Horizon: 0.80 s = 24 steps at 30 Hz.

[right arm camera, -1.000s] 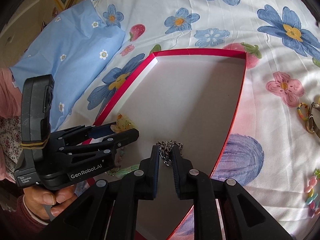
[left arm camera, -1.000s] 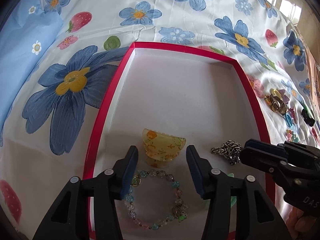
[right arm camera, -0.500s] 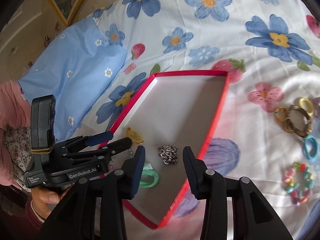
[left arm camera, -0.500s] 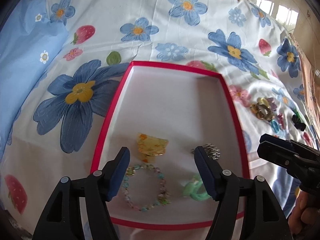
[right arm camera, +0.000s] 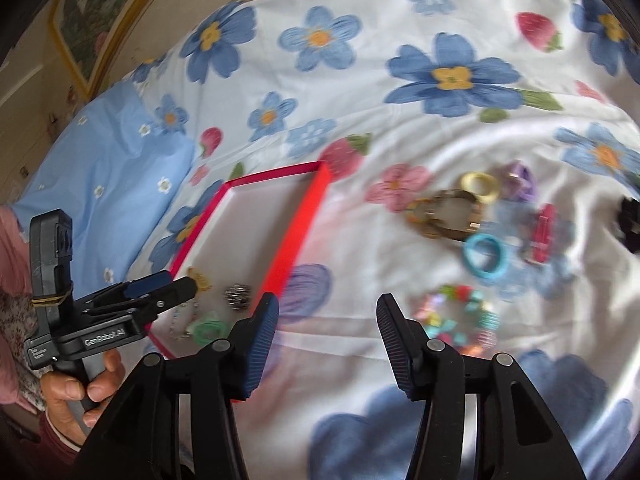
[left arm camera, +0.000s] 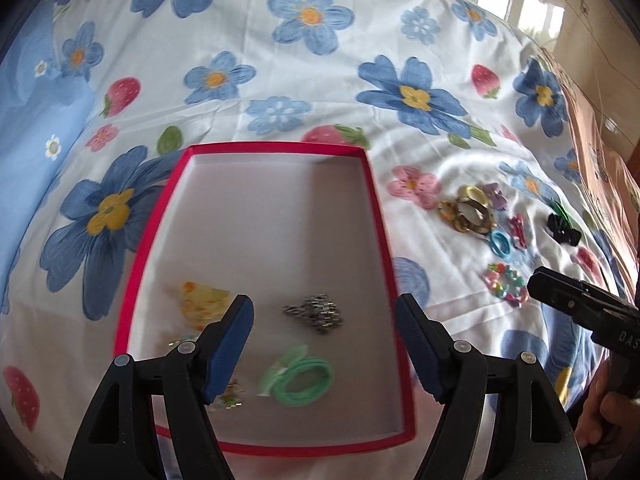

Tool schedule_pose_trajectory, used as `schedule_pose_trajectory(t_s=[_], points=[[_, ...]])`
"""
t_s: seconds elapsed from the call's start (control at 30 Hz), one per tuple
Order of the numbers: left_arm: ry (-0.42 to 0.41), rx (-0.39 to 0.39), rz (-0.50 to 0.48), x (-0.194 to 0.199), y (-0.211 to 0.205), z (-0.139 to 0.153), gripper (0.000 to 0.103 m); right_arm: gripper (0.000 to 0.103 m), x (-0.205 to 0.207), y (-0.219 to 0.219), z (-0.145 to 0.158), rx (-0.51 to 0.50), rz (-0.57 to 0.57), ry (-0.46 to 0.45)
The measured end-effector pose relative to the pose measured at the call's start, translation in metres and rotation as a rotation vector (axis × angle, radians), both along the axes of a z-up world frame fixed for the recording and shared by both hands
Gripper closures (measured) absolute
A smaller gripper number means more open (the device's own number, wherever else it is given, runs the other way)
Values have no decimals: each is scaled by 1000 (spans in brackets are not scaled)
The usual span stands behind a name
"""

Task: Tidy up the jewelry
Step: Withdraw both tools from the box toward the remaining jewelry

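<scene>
A red-rimmed white tray (left arm camera: 376, 216) lies on the floral bedsheet. In it lie a yellow hair claw (left arm camera: 202, 300), a silver chain (left arm camera: 316, 314), a green hair tie (left arm camera: 300, 378) and a bead bracelet (left arm camera: 228, 398), partly hidden by a finger. My left gripper (left arm camera: 324, 346) is open and empty above the tray's near end. My right gripper (right arm camera: 326, 340) is open and empty above the sheet, right of the tray (right arm camera: 296, 232), near a colourful bead bracelet (right arm camera: 460, 316). Loose pieces lie beyond: a blue ring (right arm camera: 486, 258), gold rings (right arm camera: 444, 214), a red clip (right arm camera: 542, 232).
More loose jewelry lies on the sheet right of the tray in the left wrist view: gold rings (left arm camera: 466, 212), a black clip (left arm camera: 562, 228), a blue ring (left arm camera: 500, 244). A light blue pillow (right arm camera: 108, 176) lies at the left. The bed's right edge (left arm camera: 600, 160) is near.
My right gripper let go of the silver chain in the tray, opened, and moved right over the sheet towards the loose jewelry. My left gripper opened wider and pulled back and up.
</scene>
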<state>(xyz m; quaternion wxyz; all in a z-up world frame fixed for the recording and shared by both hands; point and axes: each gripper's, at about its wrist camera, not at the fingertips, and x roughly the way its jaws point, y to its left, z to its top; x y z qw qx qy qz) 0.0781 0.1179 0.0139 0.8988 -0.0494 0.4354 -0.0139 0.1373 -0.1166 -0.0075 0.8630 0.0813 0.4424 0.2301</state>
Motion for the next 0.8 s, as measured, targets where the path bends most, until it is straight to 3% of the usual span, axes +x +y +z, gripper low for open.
schedule_pose_trajectory(t_s=[0.47, 0.8], points=[[15, 28, -87, 32, -47, -1, 30, 50, 7, -60, -2, -14, -118, -8], [39, 18, -134, 83, -75, -11, 32, 50, 43, -91, -7, -46, -172, -13]])
